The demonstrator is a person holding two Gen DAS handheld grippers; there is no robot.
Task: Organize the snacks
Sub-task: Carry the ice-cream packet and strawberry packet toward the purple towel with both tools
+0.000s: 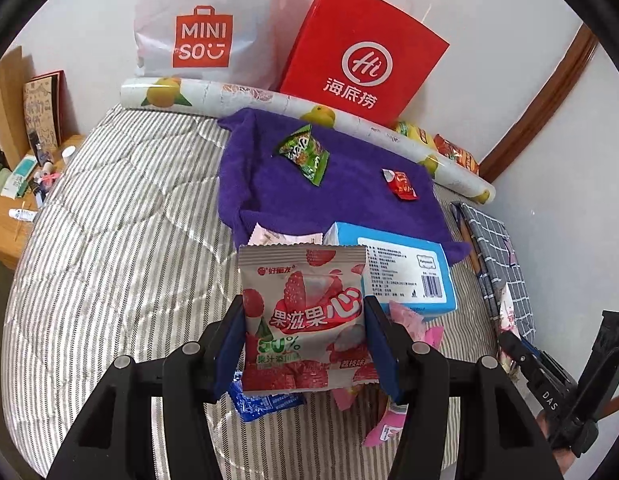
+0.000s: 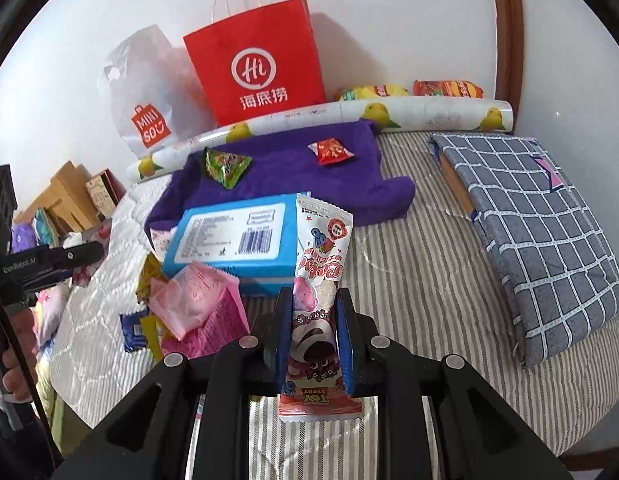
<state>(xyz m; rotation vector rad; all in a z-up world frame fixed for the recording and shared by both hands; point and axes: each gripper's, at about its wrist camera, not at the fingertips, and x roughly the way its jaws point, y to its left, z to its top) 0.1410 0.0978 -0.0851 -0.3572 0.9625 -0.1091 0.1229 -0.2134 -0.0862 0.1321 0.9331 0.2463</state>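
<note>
While the left claw [image 1: 305, 344] clamps a lychee packet [image 1: 303, 316], the right claw [image 2: 314, 332] pinches a strawberry wafer [image 2: 319, 280].

I see a grey-and-white striped bed cover [image 1: 109, 240] under a deep purple towel [image 1: 349, 196]. On the towel lie a green snack packet [image 1: 303, 155] and a red one [image 1: 399, 184]. The box [image 2: 233, 236] is light blue with a white label. A red paper bag [image 2: 261, 60] carries white lettering. The folded cloth [image 2: 541, 224] is grey with a white grid. My fingers [image 1: 379, 344] have blue pads on black frames.
</note>
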